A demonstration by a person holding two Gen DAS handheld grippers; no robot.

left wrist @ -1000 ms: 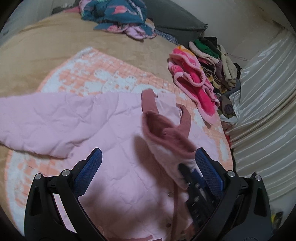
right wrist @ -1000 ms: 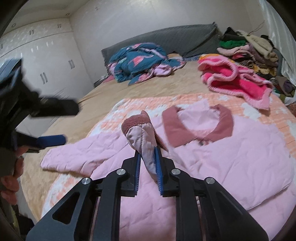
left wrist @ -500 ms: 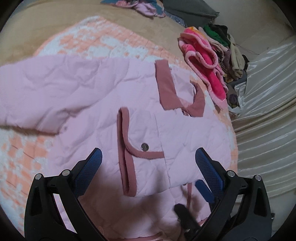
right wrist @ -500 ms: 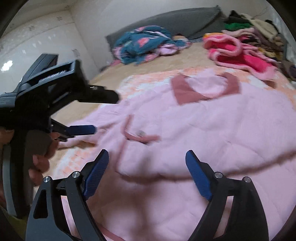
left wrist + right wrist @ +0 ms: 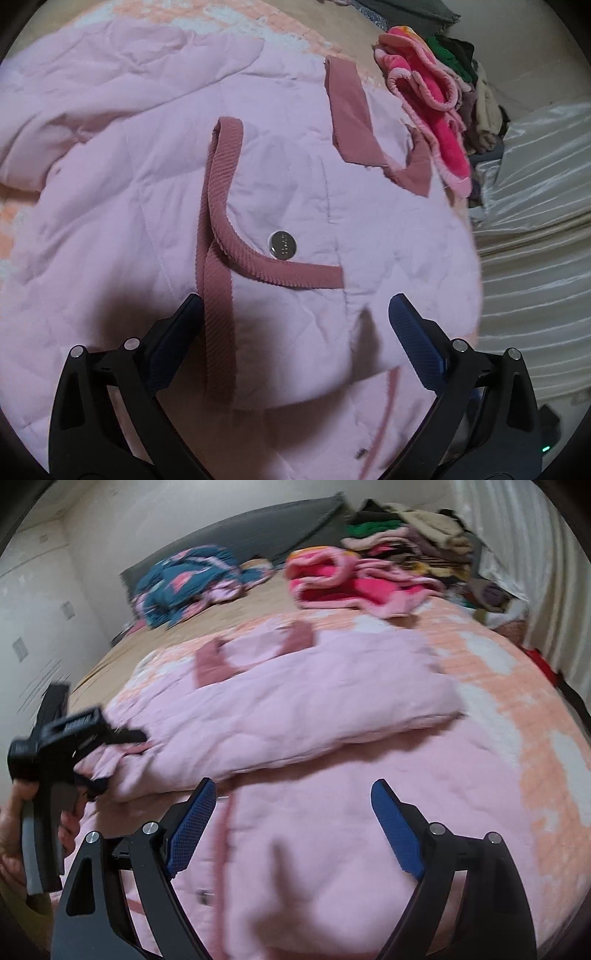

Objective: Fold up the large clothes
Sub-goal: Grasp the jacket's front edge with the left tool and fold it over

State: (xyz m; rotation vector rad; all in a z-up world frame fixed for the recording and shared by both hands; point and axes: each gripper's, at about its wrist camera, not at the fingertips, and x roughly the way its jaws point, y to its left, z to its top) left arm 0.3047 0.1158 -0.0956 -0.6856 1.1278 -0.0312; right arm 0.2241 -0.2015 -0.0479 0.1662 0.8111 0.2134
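A pale pink quilted jacket (image 5: 147, 206) lies spread on the bed, with its rose collar (image 5: 351, 118) toward the far side. One sleeve is folded across the front, and its rose-trimmed cuff (image 5: 218, 229) and a metal snap (image 5: 282, 244) face up. My left gripper (image 5: 294, 299) hovers close over this cuff. Its jaws are closing with the cuff end between them, and the pads do not press on it. My right gripper (image 5: 293, 783) is open over the jacket's lower body (image 5: 332, 830) and holds nothing. The right wrist view is blurred.
A bright pink fluffy garment (image 5: 332, 579) and a stack of folded clothes (image 5: 406, 542) sit at the bed's far right. A blue patterned quilt (image 5: 184, 583) lies by the grey headboard (image 5: 258, 528). A shiny curtain (image 5: 535, 221) hangs along the right. A peach-and-white blanket (image 5: 517, 686) lies under the jacket.
My right gripper opened and let go of the sleeve cuff, which now lies flat on the jacket front, then swung away to the right. My left gripper came down close over the cuff.
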